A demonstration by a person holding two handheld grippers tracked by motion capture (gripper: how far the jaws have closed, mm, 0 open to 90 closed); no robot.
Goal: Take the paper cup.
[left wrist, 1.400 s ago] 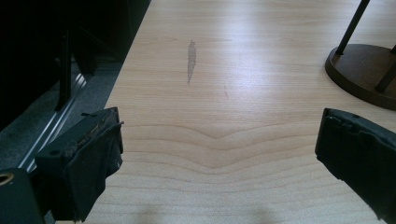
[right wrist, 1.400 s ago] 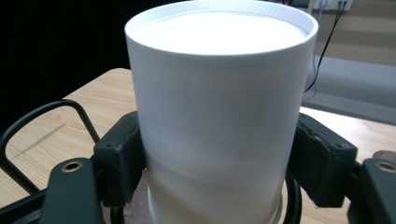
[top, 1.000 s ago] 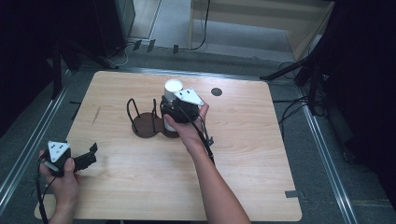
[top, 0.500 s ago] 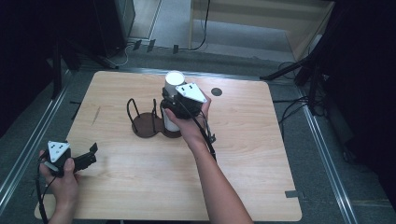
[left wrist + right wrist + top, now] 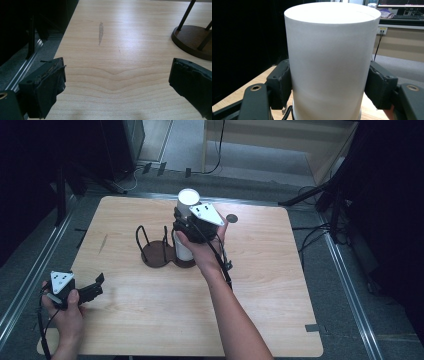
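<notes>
Your right claw (image 5: 186, 227) just clamped the white cup (image 5: 186, 220) and lifted it off the rack (image 5: 156, 251). Your left claw (image 5: 95, 287), at 8 o'clock on the worktop (image 5: 280, 285), is spread, empty.

Matt white cylinder (image 5: 329, 62), pale smooth wooden table (image 5: 125, 62), dark wooden stand (image 5: 192, 37).

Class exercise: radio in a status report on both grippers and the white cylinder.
Right gripper shut on white cylinder, above the holder. Left gripper open, idle over table. Nothing in the way.

No readable text
No lettering, label, brand, number or sign is legible on any surface in these views
</notes>
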